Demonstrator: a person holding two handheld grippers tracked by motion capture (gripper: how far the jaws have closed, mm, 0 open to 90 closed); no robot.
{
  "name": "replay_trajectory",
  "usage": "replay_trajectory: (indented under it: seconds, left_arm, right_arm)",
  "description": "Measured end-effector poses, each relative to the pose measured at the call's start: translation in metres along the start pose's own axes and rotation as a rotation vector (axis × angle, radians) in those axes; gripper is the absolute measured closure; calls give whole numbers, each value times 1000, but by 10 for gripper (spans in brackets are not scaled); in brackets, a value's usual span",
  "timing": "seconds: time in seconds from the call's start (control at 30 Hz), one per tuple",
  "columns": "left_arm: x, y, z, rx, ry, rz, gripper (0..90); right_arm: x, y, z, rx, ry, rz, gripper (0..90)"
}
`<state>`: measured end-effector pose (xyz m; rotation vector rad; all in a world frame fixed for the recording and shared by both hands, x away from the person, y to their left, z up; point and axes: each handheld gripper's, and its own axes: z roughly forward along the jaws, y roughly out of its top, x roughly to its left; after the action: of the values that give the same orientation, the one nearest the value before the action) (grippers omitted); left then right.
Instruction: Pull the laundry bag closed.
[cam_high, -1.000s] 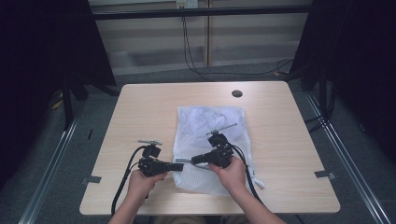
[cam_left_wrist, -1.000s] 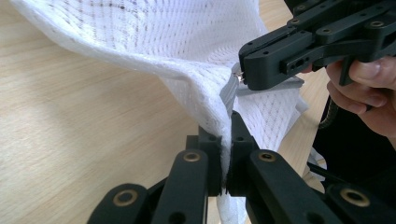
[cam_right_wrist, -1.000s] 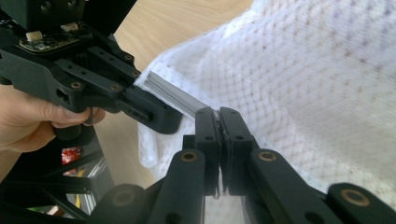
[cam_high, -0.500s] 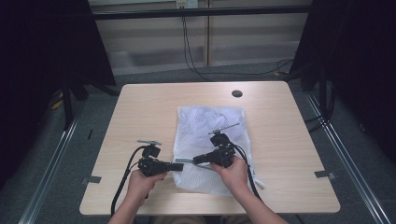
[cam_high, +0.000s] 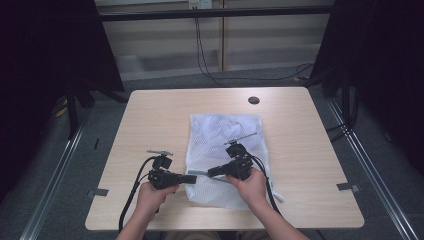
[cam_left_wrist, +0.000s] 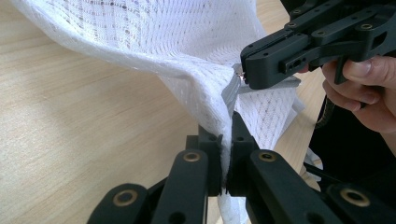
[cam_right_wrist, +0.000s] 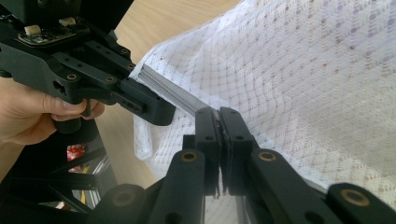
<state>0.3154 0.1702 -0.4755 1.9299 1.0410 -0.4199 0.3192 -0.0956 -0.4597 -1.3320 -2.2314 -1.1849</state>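
A white mesh bag (cam_high: 225, 132) lies flat on the wooden table (cam_high: 160, 115), its near left edge lifted between the two grippers. My left gripper (cam_high: 192, 178) is shut on that edge; in the left gripper view the mesh (cam_left_wrist: 177, 32) is pinched between its jaws (cam_left_wrist: 227, 140), just beside the grey zipper band (cam_left_wrist: 229, 93). My right gripper (cam_high: 210, 173) points left, tip to tip with the left one. Its jaws (cam_right_wrist: 219, 116) are shut on the end of the zipper band (cam_right_wrist: 173, 93). Each gripper view also shows the other gripper close by: the right gripper (cam_left_wrist: 245, 77) and the left gripper (cam_right_wrist: 159, 112).
A round dark cable hole (cam_high: 253, 100) sits near the table's far edge. Black cables trail from both grippers over the near edge. Dark curtains and metal floor rails flank the table. Bare wood lies to the left and right of the bag.
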Motion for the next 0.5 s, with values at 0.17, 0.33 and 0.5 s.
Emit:
replay_trajectory:
  seconds: [0.17, 0.33, 0.5]
  left_arm:
    - [-1, 0, 0, 2, -3, -3, 881]
    - [-1, 0, 0, -2, 0, -3, 881]
    - [-1, 0, -1, 2, -2, 7, 881]
  right_arm:
    - [0, 0, -1, 1, 0, -1, 871]
    - [0, 0, -2, 1, -1, 2, 871]
    - [1, 0, -2, -1, -1, -4, 871]
